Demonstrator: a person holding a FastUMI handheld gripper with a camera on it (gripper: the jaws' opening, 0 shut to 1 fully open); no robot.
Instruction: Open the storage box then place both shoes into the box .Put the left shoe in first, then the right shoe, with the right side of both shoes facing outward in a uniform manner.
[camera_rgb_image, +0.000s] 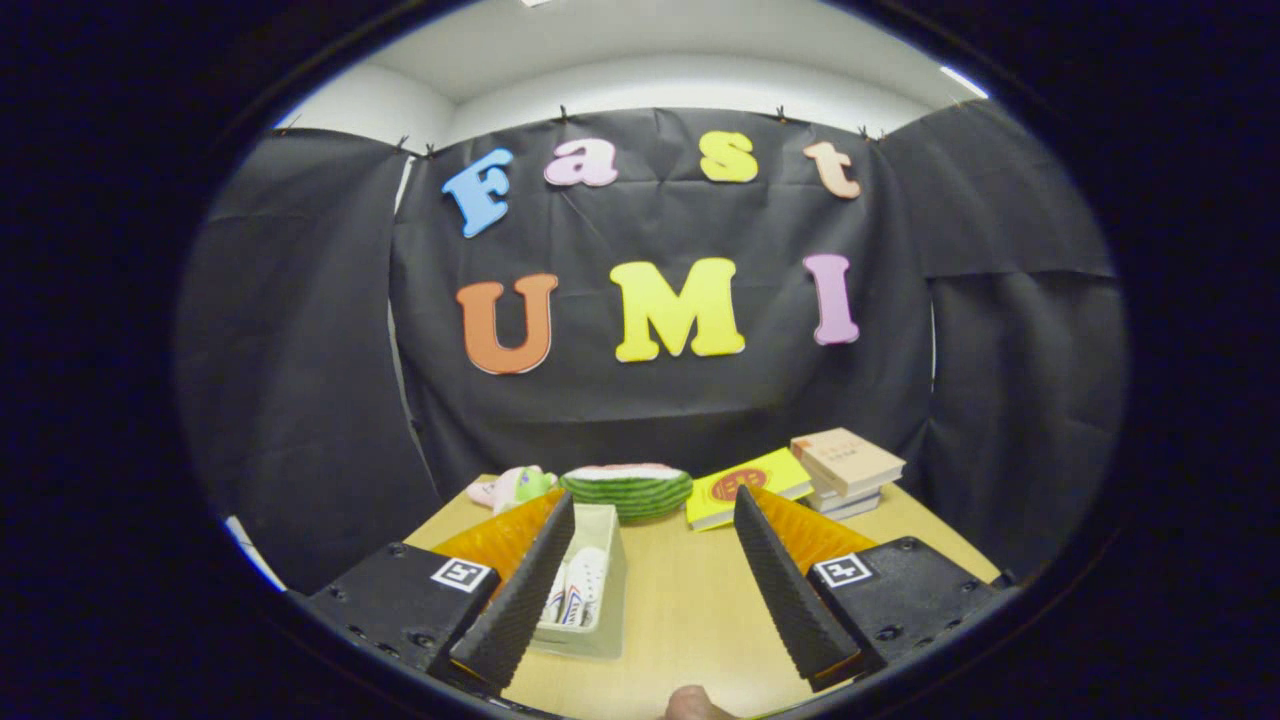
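Gripper view: a fisheye camera riding on the gripper (652, 592), looking forward and slightly downward along its two spread fingers (520, 590). It sits low and close over the counter (680, 600), facing the booth's black cloth wall (660, 400) beyond the counter's far edge.

Smooth pale wood table (690, 610) — ribbed gripper pads (525, 590).

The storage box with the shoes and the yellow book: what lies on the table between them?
In the gripper view, only bare wooden table lies between the storage box and the yellow book. The open hand-held gripper spans that stretch, holding nothing.
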